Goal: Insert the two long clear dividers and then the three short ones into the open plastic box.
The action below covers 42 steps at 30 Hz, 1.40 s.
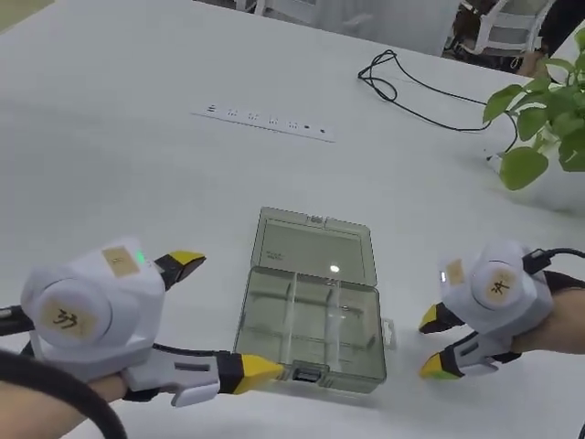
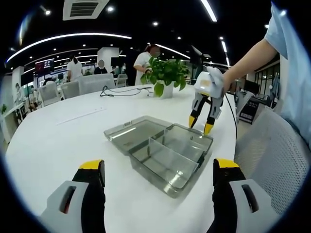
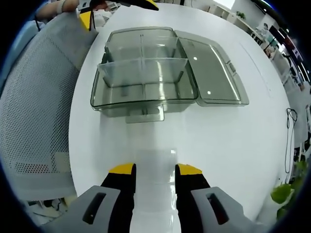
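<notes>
The translucent smoke-grey plastic box (image 1: 343, 370) and its hinged lid (image 1: 315, 245) are smooth and glossy, with small bright highlights. The clear plastic dividers (image 3: 146, 62) seated inside have the same gloss. The white tabletop (image 1: 137, 183) is smooth with a satin sheen. The left gripper (image 1: 224, 314) and right gripper (image 1: 430, 345) have matt white plastic shells, black jaws and yellow tips. The grey chair back (image 3: 39, 111) is open-weave mesh cloth.

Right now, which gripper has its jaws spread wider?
The left gripper: its jaws stand far apart beside the plastic box's near left corner. The right gripper's jaws leave a much narrower gap.
</notes>
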Each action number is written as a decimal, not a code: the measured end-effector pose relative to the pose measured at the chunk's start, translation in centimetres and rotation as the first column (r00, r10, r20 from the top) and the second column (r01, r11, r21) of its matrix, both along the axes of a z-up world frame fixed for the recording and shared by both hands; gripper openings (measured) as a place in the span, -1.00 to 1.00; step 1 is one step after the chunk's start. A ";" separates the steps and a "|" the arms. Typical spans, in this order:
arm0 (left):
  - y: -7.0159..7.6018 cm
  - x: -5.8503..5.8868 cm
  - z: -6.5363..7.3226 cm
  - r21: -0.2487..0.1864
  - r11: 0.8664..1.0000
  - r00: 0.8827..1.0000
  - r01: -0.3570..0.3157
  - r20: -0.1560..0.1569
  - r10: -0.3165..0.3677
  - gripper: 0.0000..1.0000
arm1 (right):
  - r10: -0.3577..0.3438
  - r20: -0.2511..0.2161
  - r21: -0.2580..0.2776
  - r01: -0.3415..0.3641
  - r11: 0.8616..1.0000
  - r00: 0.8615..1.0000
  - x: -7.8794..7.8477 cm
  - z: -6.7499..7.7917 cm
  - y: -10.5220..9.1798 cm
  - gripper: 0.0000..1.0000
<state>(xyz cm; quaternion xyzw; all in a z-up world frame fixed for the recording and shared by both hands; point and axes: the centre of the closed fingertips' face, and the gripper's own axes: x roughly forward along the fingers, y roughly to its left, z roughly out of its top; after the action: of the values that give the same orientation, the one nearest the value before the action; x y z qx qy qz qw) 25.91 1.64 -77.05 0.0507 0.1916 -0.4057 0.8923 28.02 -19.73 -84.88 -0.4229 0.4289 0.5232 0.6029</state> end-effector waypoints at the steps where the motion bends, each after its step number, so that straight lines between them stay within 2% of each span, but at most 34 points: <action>1: 0.0 0.0 0.0 -0.003 1.000 1.000 0.000 -0.003 0.000 0.88 | 0.001 0.008 0.004 -0.001 1.000 1.000 0.0 0.2 0.0 -0.35; 6: -0.1 -0.1 0.0 -0.014 1.000 1.000 -0.002 -0.015 0.001 0.85 | -0.027 0.051 0.047 0.025 0.999 0.998 0.3 1.3 0.6 -0.35; 9: 0.0 0.0 0.2 -0.038 0.999 1.000 -0.009 -0.027 0.008 0.84 | -0.038 0.072 0.079 0.032 0.996 0.997 0.3 2.2 1.1 -0.35; 10: -0.1 0.0 0.3 -0.052 0.999 0.999 -0.010 -0.034 0.008 0.82 | -0.034 0.076 0.082 0.028 0.996 0.997 0.2 2.4 1.2 -0.35; 12: -0.1 0.1 0.7 -0.107 0.994 0.998 -0.024 -0.054 0.018 0.78 | -0.035 0.093 0.091 0.026 0.995 0.995 0.1 3.0 1.6 -0.35; 16: 0.3 0.3 0.9 -0.147 0.988 0.997 -0.048 -0.073 0.038 0.78 | -0.031 0.130 0.121 0.015 0.993 0.991 0.1 4.2 2.3 -0.35; 17: 0.2 0.3 1.3 -0.181 0.982 0.996 -0.059 -0.084 0.044 0.77 | -0.027 0.143 0.131 0.009 0.991 0.989 0.1 4.6 2.6 -0.35; 19: 0.2 0.4 1.6 -0.207 0.976 0.995 -0.064 -0.091 0.046 0.75 | -0.023 0.169 0.139 -0.001 0.990 0.985 0.2 5.2 2.9 -0.35; 20: 0.0 0.2 1.8 -0.228 0.971 0.993 -0.072 -0.106 0.049 0.74 | -0.017 0.184 0.151 -0.011 0.988 0.983 0.2 5.7 3.2 -0.35; 24: -0.6 0.0 2.5 -0.285 0.956 0.989 -0.068 -0.146 0.027 0.63 | -0.001 0.239 0.181 -0.044 0.983 0.971 0.3 7.5 4.6 -0.35; 26: -1.0 0.3 2.8 -0.291 0.954 0.987 -0.070 -0.160 0.024 0.59 | 0.009 0.253 0.193 -0.060 0.979 0.967 0.2 8.2 5.4 -0.35; 28: -1.8 0.4 3.3 -0.300 0.952 0.983 -0.055 -0.184 -0.001 0.55 | 0.034 0.269 0.200 -0.090 0.976 0.963 -0.1 8.9 6.3 -0.35; 30: -2.4 0.7 3.5 -0.284 0.957 0.978 -0.055 -0.211 -0.007 0.42 | 0.058 0.297 0.199 -0.122 0.972 0.953 -0.2 9.7 7.3 -0.35; 31: -3.1 0.8 4.2 -0.307 0.951 0.979 -0.035 -0.203 -0.030 0.42 | 0.069 0.316 0.207 -0.139 0.968 0.946 -0.2 10.3 8.0 -0.35; 32: -3.4 1.0 4.5 -0.321 0.946 0.977 -0.043 -0.213 -0.028 0.43 | 0.071 0.320 0.210 -0.144 0.967 0.945 -0.3 10.6 8.3 -0.35; 33: -3.6 1.1 4.6 -0.332 0.941 0.969 -0.062 -0.246 -0.023 0.42 | 0.080 0.336 0.214 -0.159 0.964 0.939 -0.2 11.0 8.8 -0.35; 34: -4.1 1.2 5.0 -0.349 0.935 0.964 -0.063 -0.265 -0.034 0.40 | 0.103 0.356 0.204 -0.185 0.961 0.929 -0.3 11.4 9.2 -0.35; 37: -4.7 1.5 5.8 -0.394 0.916 0.959 -0.071 -0.278 -0.046 0.24 | 0.115 0.372 0.209 -0.204 0.956 0.921 -0.6 12.0 10.1 -0.35; 38: -5.1 1.5 6.2 -0.423 0.902 0.951 -0.085 -0.305 -0.053 0.21 | 0.126 0.381 0.206 -0.216 0.954 0.916 -0.7 12.2 10.5 -0.35; 39: -5.2 1.6 6.0 -0.416 0.905 0.946 -0.089 -0.319 -0.054 0.15 | 0.132 0.396 0.207 -0.228 0.951 0.909 -0.8 12.5 10.9 -0.35; 42: -5.7 1.6 5.9 -0.419 0.903 0.938 -0.092 -0.342 -0.063 0.07 | 0.142 0.405 0.209 -0.243 0.947 0.903 -1.1 12.7 11.6 -0.35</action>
<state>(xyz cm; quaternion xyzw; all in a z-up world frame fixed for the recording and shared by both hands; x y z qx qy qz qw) 27.48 -4.10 -71.13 -0.2204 0.2526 -0.4336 0.8365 26.87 -8.08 -72.13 -0.4768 0.1872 0.5381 0.6694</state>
